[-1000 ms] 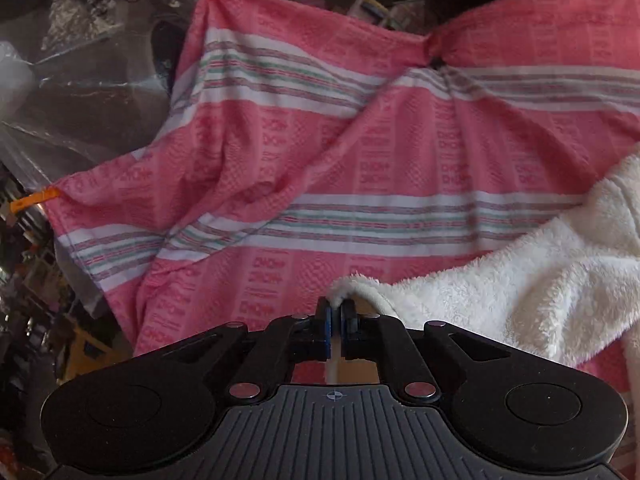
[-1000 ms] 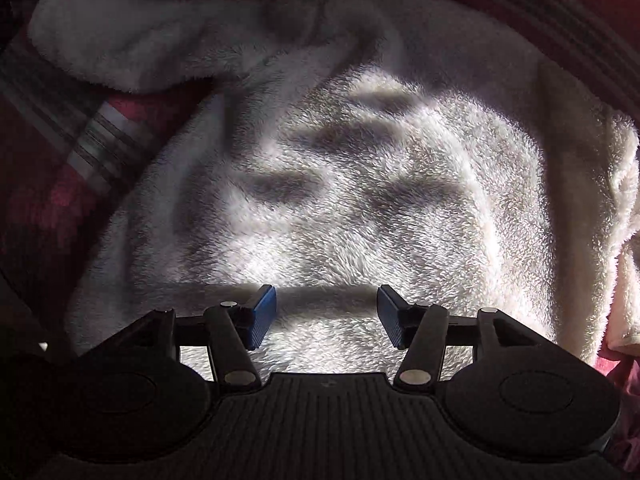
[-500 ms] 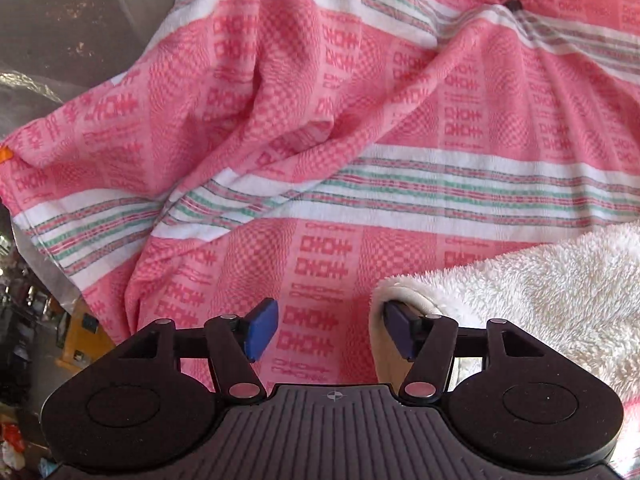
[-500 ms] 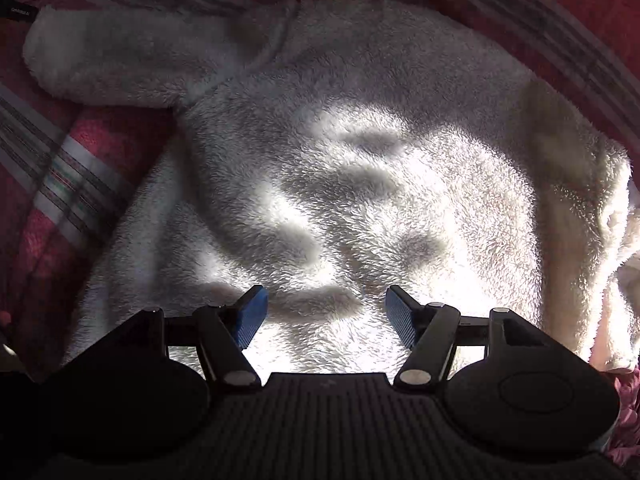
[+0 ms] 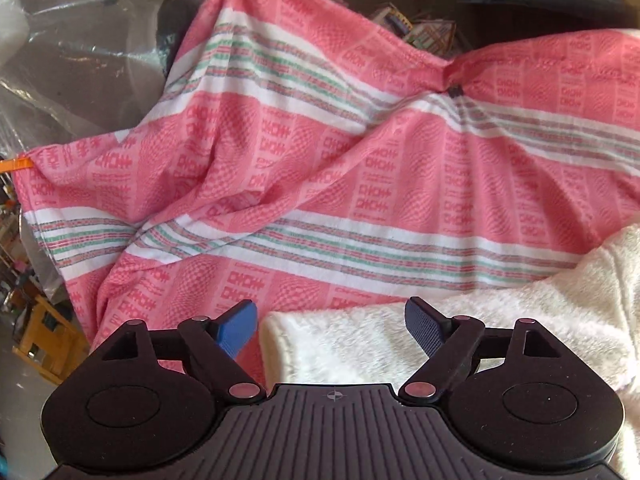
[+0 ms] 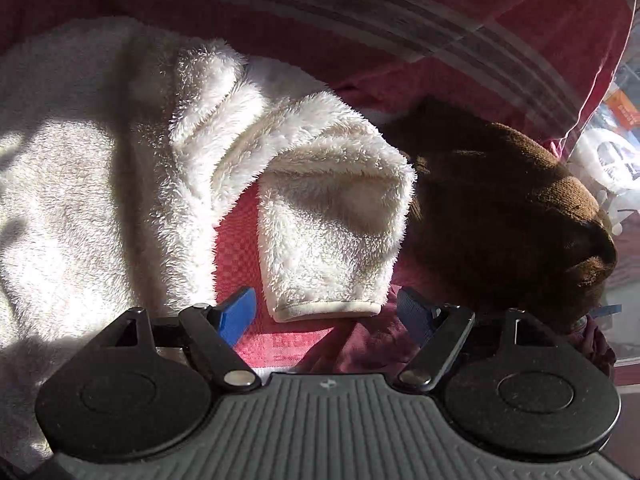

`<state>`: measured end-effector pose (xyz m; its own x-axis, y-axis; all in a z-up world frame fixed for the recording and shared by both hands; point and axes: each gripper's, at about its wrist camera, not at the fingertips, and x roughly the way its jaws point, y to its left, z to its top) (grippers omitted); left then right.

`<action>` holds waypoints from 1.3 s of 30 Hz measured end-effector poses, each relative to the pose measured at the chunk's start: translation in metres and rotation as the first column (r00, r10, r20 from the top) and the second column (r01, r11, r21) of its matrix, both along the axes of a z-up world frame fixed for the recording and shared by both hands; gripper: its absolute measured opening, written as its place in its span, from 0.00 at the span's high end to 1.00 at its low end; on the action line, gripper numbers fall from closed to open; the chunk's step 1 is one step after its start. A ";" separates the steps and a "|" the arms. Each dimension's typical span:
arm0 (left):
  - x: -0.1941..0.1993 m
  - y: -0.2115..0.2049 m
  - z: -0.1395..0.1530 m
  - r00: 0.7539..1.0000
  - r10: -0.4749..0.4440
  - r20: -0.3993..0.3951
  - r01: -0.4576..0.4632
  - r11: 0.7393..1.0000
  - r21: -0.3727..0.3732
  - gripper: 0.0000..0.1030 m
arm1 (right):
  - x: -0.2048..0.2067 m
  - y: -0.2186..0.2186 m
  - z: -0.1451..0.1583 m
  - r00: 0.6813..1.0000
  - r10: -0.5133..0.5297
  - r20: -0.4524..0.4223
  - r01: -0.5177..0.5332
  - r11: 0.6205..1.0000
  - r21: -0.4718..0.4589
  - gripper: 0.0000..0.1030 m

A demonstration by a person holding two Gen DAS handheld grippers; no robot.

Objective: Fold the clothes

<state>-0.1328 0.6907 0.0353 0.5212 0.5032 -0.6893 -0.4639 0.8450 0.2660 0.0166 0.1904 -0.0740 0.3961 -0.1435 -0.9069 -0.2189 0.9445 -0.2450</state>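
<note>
Pink woven cloth (image 5: 360, 184), banded with white, green and grey stripes and creased into long ridges, covered the whole work surface, its far corners pinned by clips. Over its near right part lay the white fleece garment (image 6: 80, 200), thick and shaggy, patched with sunlight and shadow. A brown knitted garment (image 6: 500, 208) sat bunched at the cloth's right edge, touching the fleece. One fleece sleeve (image 6: 324, 248), hemmed at the cuff, ended between the wide-apart jaws of the right gripper (image 6: 326, 314). The left gripper (image 5: 330, 320) also stood spread, a fleece edge (image 5: 332, 344) lying between its blue pads, ungripped.
</note>
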 end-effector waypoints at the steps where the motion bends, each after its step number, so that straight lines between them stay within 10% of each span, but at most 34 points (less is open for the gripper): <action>1: 0.010 -0.015 0.003 1.000 -0.023 -0.012 0.023 1.000 -0.010 0.08 | 0.011 -0.008 -0.002 1.000 0.005 0.017 -0.005 1.000 -0.004 0.14; 10: 0.151 -0.152 -0.049 0.970 -0.181 -0.160 0.174 0.983 -0.058 0.03 | 0.088 -0.057 -0.048 1.000 0.029 -0.001 -0.029 0.993 0.116 0.19; 12: 0.167 -0.167 -0.065 0.965 -0.169 -0.202 0.161 0.985 -0.054 0.10 | 0.097 -0.057 -0.047 0.999 0.044 0.003 -0.044 0.982 0.183 0.71; 15: 0.189 -0.188 -0.090 0.953 -0.146 -0.267 0.140 0.989 -0.041 0.15 | 0.098 -0.052 -0.020 0.990 0.068 0.122 -0.095 0.968 0.230 0.88; 21: 0.192 -0.183 -0.101 0.944 -0.149 -0.295 0.150 0.989 -0.020 0.14 | 0.026 -0.016 0.064 0.869 0.348 0.352 -0.442 0.866 0.235 0.88; 27: 0.182 -0.184 -0.096 0.942 -0.193 -0.276 0.191 0.981 -0.032 0.14 | -0.047 0.020 0.022 0.839 0.538 0.083 -0.535 0.789 0.301 0.88; 31: 0.174 -0.201 -0.085 0.931 -0.266 -0.248 0.259 0.964 -0.062 0.14 | -0.074 0.031 -0.019 0.860 0.508 -0.040 -0.467 0.817 0.340 0.86; 39: 0.174 -0.290 -0.083 0.857 -0.479 -0.190 0.456 0.877 -0.151 0.13 | -0.077 0.015 -0.001 0.884 0.458 -0.097 -0.372 0.814 0.447 0.51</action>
<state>0.0412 0.4010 -0.0481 0.5116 0.1623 -0.8438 0.0516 0.9744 0.2187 -0.0604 0.2059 -0.0745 0.1466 0.3897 -0.9092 -0.6145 0.7562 0.2250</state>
